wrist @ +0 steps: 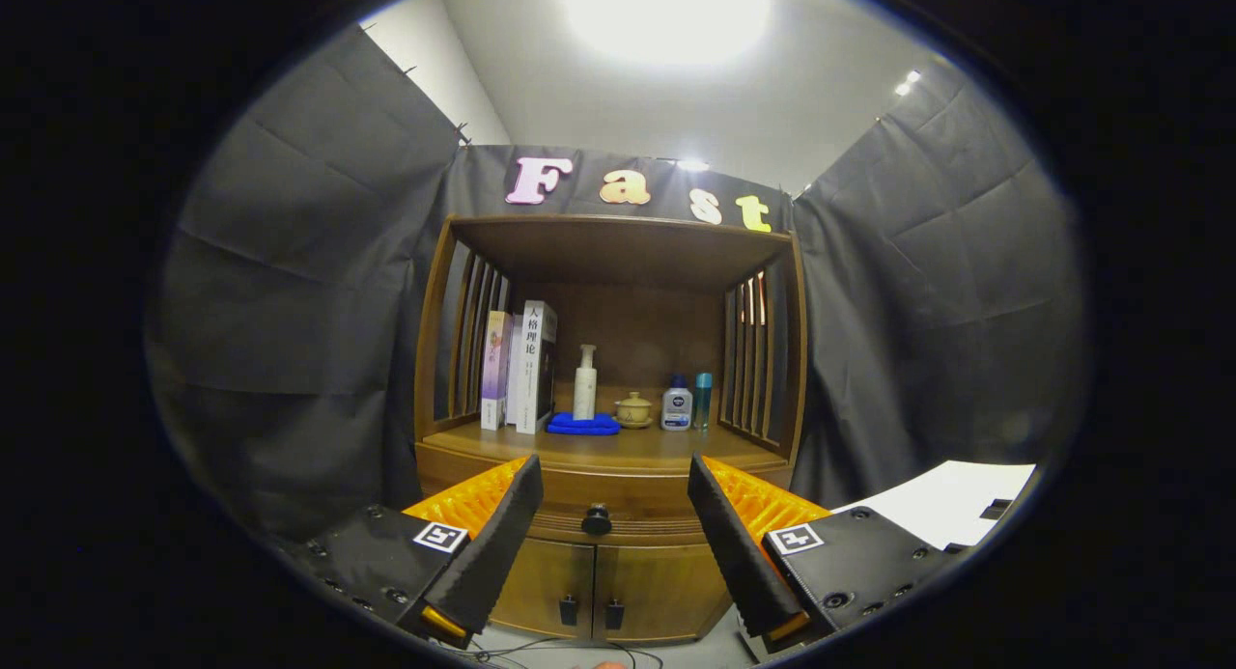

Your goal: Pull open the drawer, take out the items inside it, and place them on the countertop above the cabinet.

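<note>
Judging from its look, the drawer (pixel 599 522) is a stiff wooden front in the cabinet (pixel 603 582), probably not heavy, and it should slide straight out if it is pulled evenly. The only good place to take hold is the small dark round knob (pixel 596 520) in the middle of the front; it looks smooth and could slip, so both fingers should press on its sides. The hand-held gripper (pixel 615 500) is open, its two fingers wide apart and holding nothing. The knob lies between the fingers but beyond their tips, not touching them. The drawer is shut, so its items are hidden. Above it, the countertop (pixel 666 449) carries books (pixel 521 370), a pump bottle (pixel 585 383), a blue cloth (pixel 583 424), a small lidded pot (pixel 634 409) and two small bottles (pixel 688 403).
</note>
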